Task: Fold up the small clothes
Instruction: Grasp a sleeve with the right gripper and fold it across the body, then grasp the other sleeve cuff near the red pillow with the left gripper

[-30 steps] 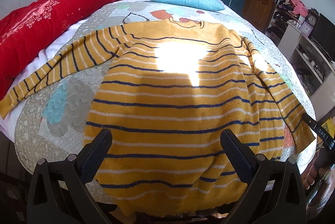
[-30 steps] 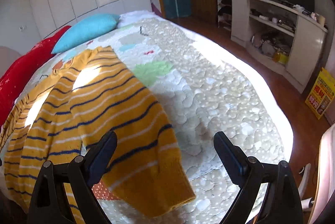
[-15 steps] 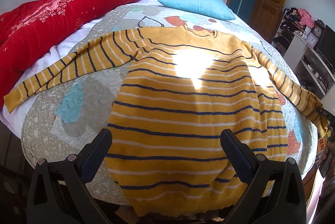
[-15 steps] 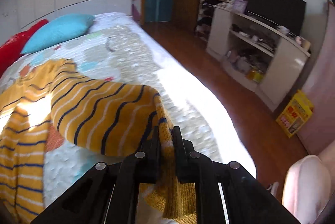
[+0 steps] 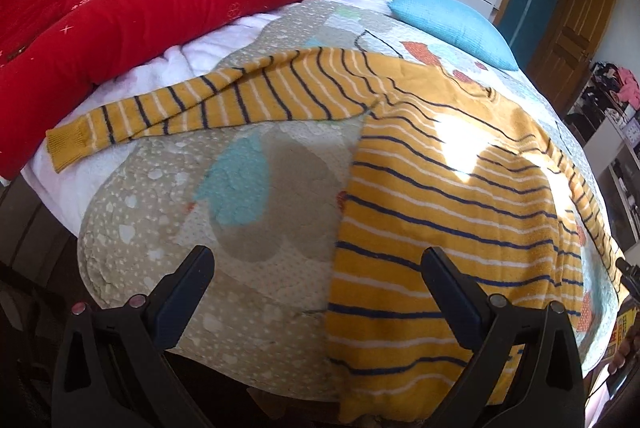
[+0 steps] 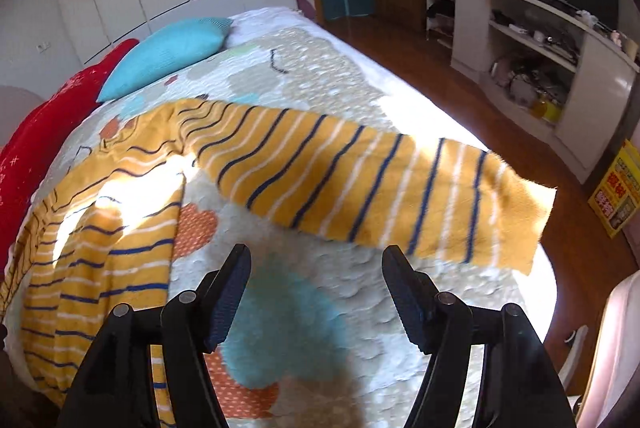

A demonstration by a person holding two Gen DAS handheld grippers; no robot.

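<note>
On the bed, one sweater; both claws spread, the right claw just opening.

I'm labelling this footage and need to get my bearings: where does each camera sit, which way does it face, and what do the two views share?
Left wrist: on the left gripper, angled down at the bed's near edge; open black fingers show.
Right wrist: on the right gripper, looking along the right sleeve toward the shelves; its fingers, just opened, hold nothing.
Shared: striped yellow sweater, blue pillow, red duvet, quilt.
</note>
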